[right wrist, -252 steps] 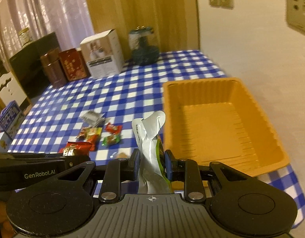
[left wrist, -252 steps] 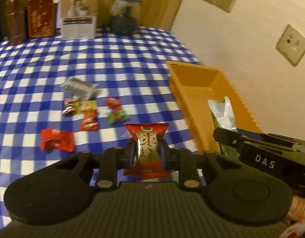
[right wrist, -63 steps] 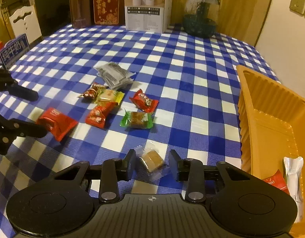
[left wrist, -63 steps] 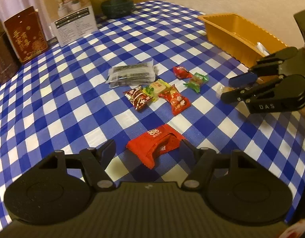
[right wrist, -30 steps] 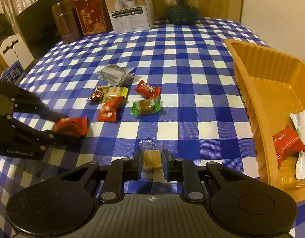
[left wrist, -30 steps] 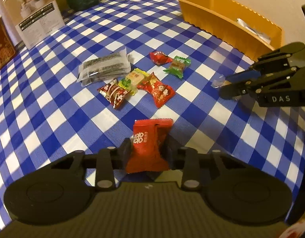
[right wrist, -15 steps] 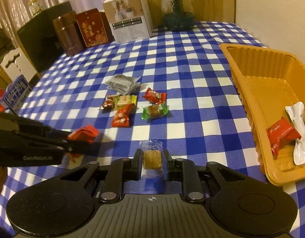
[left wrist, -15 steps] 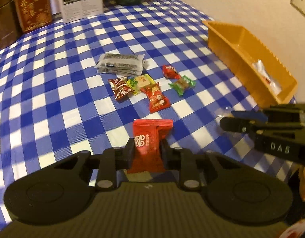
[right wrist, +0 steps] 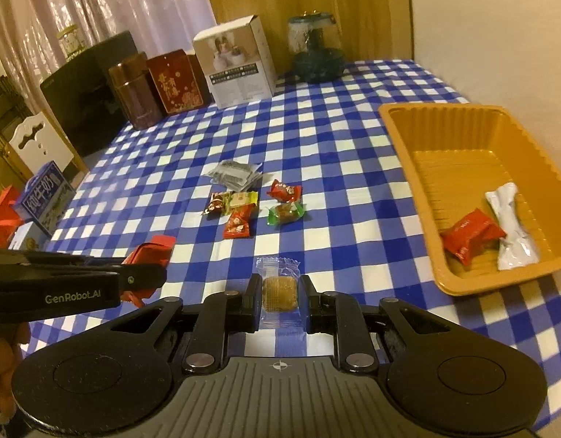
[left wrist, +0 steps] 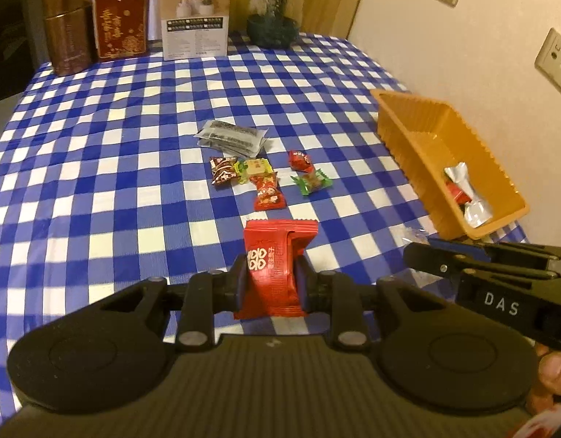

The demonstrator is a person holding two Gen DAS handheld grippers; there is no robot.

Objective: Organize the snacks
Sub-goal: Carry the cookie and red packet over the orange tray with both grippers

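A blue-checked counter (left wrist: 98, 168) carries an orange tray (right wrist: 473, 116) already holding a red packet (right wrist: 472, 235) and a silver sachet (right wrist: 512, 233). The left hand-held gripper (left wrist: 271, 284) pinches a red snack packet (left wrist: 275, 266). The right hand-held gripper (right wrist: 279, 301) pinches a clear-wrapped brown sweet (right wrist: 279, 292), perhaps a pastry. Five small candies (right wrist: 254, 208) lie mid-counter.
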